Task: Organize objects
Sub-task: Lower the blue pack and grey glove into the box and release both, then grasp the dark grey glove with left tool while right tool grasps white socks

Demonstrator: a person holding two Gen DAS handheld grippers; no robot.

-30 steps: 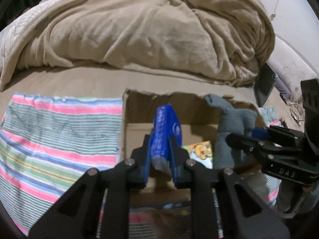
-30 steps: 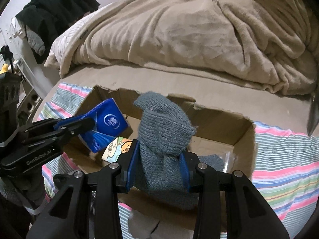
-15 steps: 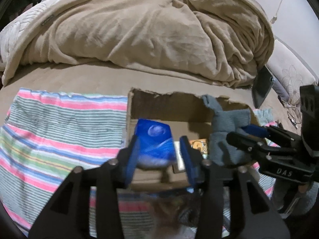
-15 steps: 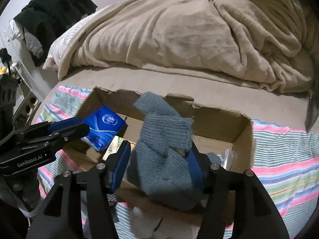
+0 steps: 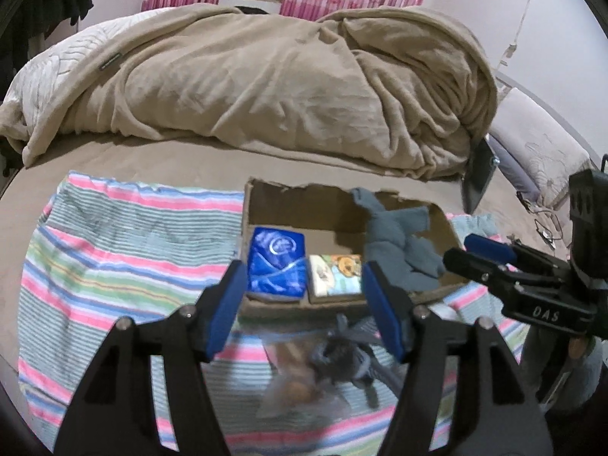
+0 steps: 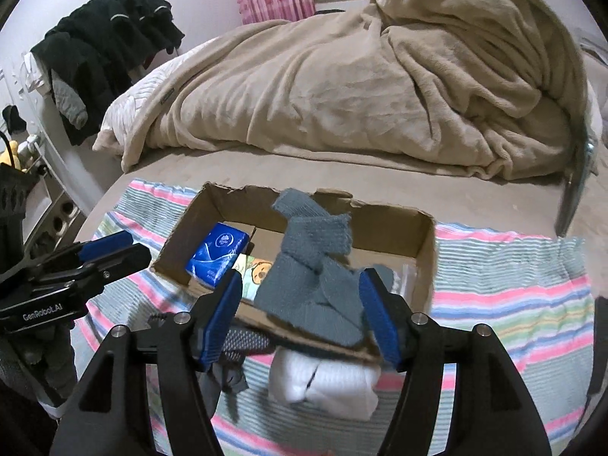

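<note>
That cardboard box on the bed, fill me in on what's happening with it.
A person is sorting small things into the cardboard box, using a handheld gripper in each hand. The left gripper is open, with the blue tissue pack lying in the box beside a cartoon-printed pack. The right gripper is open too, with the grey knitted piece draped over the box's near edge. White socks lie outside on the striped cloth.

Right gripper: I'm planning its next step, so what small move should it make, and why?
Probably back out and reach for the white socks. The right gripper is open, the grey sock lies draped in the cardboard box, and the white pair is outside, on the striped cloth.
</note>
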